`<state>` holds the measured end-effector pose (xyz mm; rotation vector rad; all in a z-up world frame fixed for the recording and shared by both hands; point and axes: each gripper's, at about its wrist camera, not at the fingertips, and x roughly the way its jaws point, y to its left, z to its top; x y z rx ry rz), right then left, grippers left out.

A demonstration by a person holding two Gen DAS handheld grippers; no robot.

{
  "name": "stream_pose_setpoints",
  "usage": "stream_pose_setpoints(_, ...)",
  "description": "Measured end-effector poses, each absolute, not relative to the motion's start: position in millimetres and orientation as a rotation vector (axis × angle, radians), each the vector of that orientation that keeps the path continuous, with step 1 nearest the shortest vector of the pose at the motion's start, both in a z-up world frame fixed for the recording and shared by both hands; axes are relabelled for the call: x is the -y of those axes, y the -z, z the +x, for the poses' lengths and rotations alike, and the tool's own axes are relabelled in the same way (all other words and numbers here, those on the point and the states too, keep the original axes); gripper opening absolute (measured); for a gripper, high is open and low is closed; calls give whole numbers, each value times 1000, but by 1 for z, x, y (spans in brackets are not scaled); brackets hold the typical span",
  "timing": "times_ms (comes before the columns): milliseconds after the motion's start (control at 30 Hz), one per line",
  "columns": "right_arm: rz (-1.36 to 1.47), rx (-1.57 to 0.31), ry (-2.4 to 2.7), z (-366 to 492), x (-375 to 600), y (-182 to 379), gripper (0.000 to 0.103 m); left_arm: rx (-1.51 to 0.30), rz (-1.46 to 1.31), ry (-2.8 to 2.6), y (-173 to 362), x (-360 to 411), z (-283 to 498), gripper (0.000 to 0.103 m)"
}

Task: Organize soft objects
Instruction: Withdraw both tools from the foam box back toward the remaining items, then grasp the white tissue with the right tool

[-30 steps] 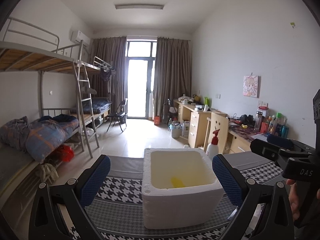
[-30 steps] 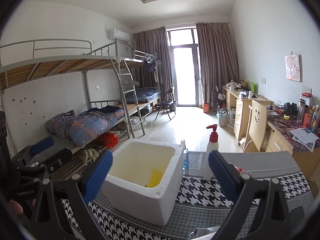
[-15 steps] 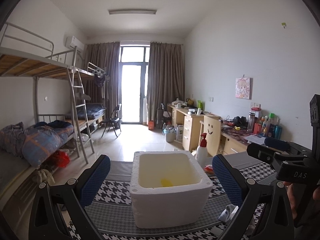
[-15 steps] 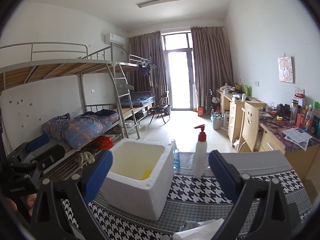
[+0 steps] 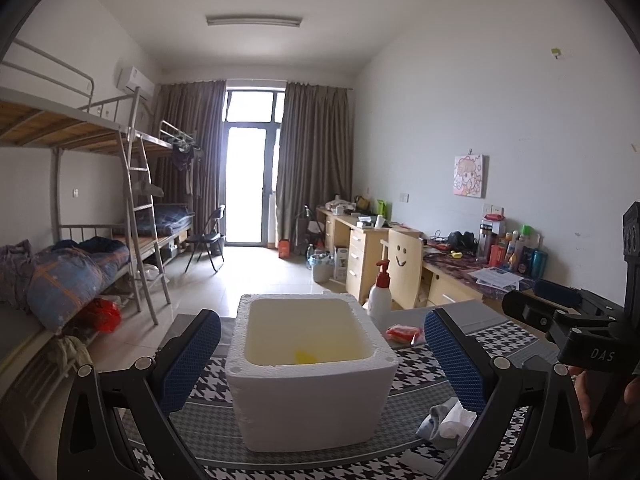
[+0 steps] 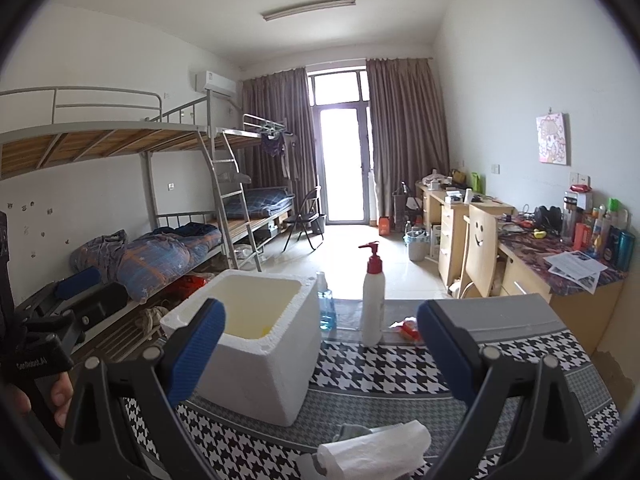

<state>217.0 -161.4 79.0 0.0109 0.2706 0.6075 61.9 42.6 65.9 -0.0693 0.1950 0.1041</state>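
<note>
A white foam box [image 5: 310, 364] [image 6: 248, 340] stands on the houndstooth cloth with a yellow soft thing [image 5: 306, 357] lying inside. My left gripper [image 5: 320, 360] is open, its blue pads on either side of the box, held back from it. A grey and white sock [image 5: 448, 424] lies to the right of the box. My right gripper [image 6: 320, 360] is open and empty, with crumpled white tissue [image 6: 372, 446] and a bit of grey cloth below it. A red soft packet [image 5: 404, 333] [image 6: 408, 326] lies behind, by the pump bottle.
A white pump bottle [image 6: 373, 300] and a blue spray bottle [image 6: 326, 308] stand behind the box. A grey case [image 6: 496, 312] sits at the table's back right. Bunk beds [image 6: 160, 200] line the left wall, cluttered desks [image 6: 560, 248] the right. A hand [image 6: 60, 396] grips the other handle.
Both cameras have pulled back and risen. The box looks smaller and farther; the sock, tissue, red packet and bottles have come into view.
</note>
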Motion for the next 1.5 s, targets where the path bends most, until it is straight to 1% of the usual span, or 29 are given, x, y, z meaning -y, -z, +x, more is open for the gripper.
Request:
stream_pose_setpoints(333, 31, -293, -554, 219, 181, -68, 98, -195, -73, -53, -58, -30, 66, 102)
stream_pose_setpoints(833, 31, -325, -506, 216, 198, -47, 98, -242, -67, -1, -35, -16, 73, 102)
stream_pose_setpoints(1500, 55, -428, -486, 224, 210, -16, 98, -307, -66, 35, -8, -8, 88, 102)
